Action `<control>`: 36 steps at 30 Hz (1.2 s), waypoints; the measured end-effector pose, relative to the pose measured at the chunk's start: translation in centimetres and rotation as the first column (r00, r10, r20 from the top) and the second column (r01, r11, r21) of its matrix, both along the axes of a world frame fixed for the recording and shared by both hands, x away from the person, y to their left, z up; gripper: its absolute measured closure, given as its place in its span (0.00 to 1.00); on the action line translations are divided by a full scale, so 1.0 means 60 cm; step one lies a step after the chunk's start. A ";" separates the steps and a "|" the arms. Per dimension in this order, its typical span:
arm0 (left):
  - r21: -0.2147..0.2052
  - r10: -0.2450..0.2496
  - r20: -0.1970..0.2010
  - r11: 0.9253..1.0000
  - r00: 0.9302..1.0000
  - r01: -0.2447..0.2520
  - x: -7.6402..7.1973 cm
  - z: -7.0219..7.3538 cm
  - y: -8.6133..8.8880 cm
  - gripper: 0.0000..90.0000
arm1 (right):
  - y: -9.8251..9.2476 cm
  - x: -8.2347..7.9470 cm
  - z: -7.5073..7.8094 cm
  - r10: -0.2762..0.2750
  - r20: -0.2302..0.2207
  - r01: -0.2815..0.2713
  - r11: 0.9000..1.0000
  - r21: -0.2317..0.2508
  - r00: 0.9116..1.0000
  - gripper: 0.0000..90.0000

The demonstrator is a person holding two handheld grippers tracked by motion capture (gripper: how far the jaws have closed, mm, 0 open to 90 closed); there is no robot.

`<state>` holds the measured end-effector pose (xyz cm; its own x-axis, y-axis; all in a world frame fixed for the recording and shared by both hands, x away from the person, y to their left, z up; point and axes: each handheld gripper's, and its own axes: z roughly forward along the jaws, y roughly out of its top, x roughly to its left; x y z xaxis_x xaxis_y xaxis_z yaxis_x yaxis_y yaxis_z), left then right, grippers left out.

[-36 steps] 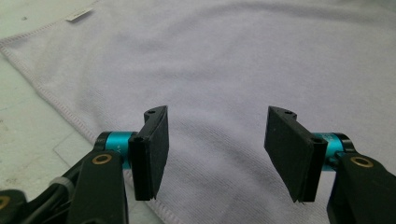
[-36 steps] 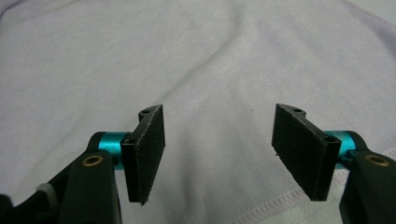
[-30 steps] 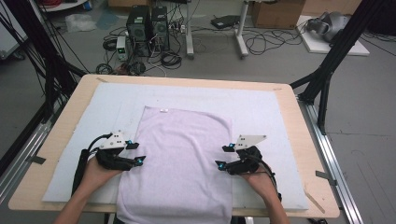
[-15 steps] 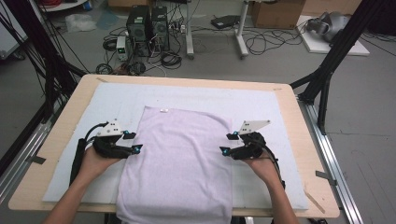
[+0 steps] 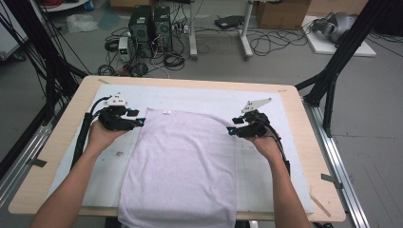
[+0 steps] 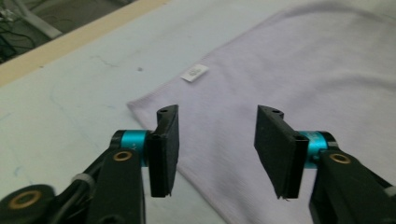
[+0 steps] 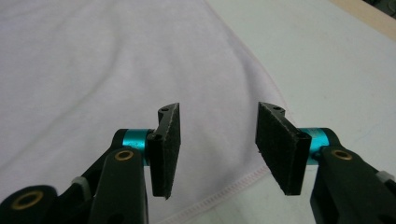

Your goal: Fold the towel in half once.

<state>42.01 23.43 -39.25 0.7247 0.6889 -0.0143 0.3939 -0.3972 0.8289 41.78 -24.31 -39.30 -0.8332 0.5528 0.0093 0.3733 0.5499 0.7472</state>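
Table (image 5: 62,156): a wooden top, covered by a pale mat (image 5: 199,99); its position is unchanged from the earlier high views.
Cloth (image 5: 183,166): a lilac folded garment, laid flat at the middle of the mat, its near edge hanging over the near rim of the table. No shift or new crease is seen against the earlier pictures.
Label (image 5: 167,112): a small white tag at the far edge of the cloth, also seen in the left gripper view (image 6: 194,72).
Change: both grippers have been carried from the middle of the cloth's sides toward its far corners over the last second. The cloth itself has not been disturbed.
Left gripper (image 5: 138,118): placed at the far left corner of the cloth. The jaws are spread wide, with nothing between them (image 6: 217,140); the cloth's left edge is seen below the gap.
Right gripper (image 5: 231,129): placed at the far right edge of the cloth, just near of its corner. The jaws are spread wide and empty (image 7: 217,140); the stitched hem (image 7: 233,186) runs beneath them.
Contact: whether the jaw tips touch the cloth cannot be told.
Meaning: the far corners are judged to be the next pinch points, for a fold of the far edge toward the near side.
Step status: approach nearly complete; grasp not yet made.
Risk: the mat may be caught with the corner, or one layer alone may be lifted.
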 end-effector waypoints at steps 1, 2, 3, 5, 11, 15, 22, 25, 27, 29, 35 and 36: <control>-0.011 0.006 -0.014 1.000 1.000 -0.006 0.005 -0.005 0.002 0.61 | -0.001 0.007 -0.008 -0.018 -0.006 0.018 1.000 -0.004 1.000 0.56; -0.014 0.011 -0.035 1.000 0.999 -0.011 0.012 -0.015 0.001 0.62 | -0.003 0.011 -0.013 -0.024 -0.012 0.024 1.000 -0.007 1.000 0.56; -0.009 0.006 -0.050 1.000 0.999 -0.006 0.016 -0.023 0.000 0.62 | -0.005 0.017 -0.020 -0.035 -0.024 0.035 0.999 -0.004 0.999 0.57; 0.009 -0.006 -0.067 1.000 0.998 0.006 0.021 -0.035 -0.007 0.62 | -0.007 0.024 -0.030 -0.047 -0.031 0.047 0.999 0.002 0.998 0.57; -0.001 -0.021 -0.105 1.000 0.994 0.021 0.036 -0.073 -0.026 0.62 | 0.000 0.036 -0.055 -0.063 -0.046 0.064 0.998 0.009 0.997 0.59; 0.026 0.003 -0.134 1.000 0.991 0.001 0.042 -0.088 -0.028 0.63 | -0.002 0.038 -0.074 -0.114 -0.055 0.114 0.994 -0.005 0.992 0.61; 0.078 0.065 -0.106 0.995 0.992 -0.057 0.040 -0.084 -0.029 0.88 | 0.002 0.034 -0.086 -0.137 -0.039 0.137 0.991 -0.005 0.990 0.78; 0.074 0.073 -0.118 0.995 0.990 -0.064 0.041 -0.083 -0.027 0.96 | 0.009 0.034 -0.084 -0.116 -0.040 0.115 0.993 -0.011 0.993 0.92; 0.070 0.077 -0.125 0.995 0.989 -0.068 0.040 -0.082 -0.026 0.97 | 0.012 0.034 -0.083 -0.106 -0.043 0.105 0.994 -0.017 0.993 0.96; 0.079 0.069 -0.123 0.995 0.990 -0.060 0.040 -0.081 -0.025 0.98 | 0.011 0.034 -0.081 -0.105 -0.048 0.104 0.994 -0.021 0.993 0.96; 0.061 0.057 -0.095 0.997 0.994 -0.051 0.031 -0.061 -0.016 0.98 | -0.001 0.028 -0.056 -0.105 -0.032 0.106 0.994 0.029 0.994 0.97; 0.056 0.050 -0.085 0.997 0.995 -0.045 0.027 -0.055 -0.015 0.98 | -0.003 0.027 -0.048 -0.101 -0.032 0.103 0.994 0.045 0.994 0.97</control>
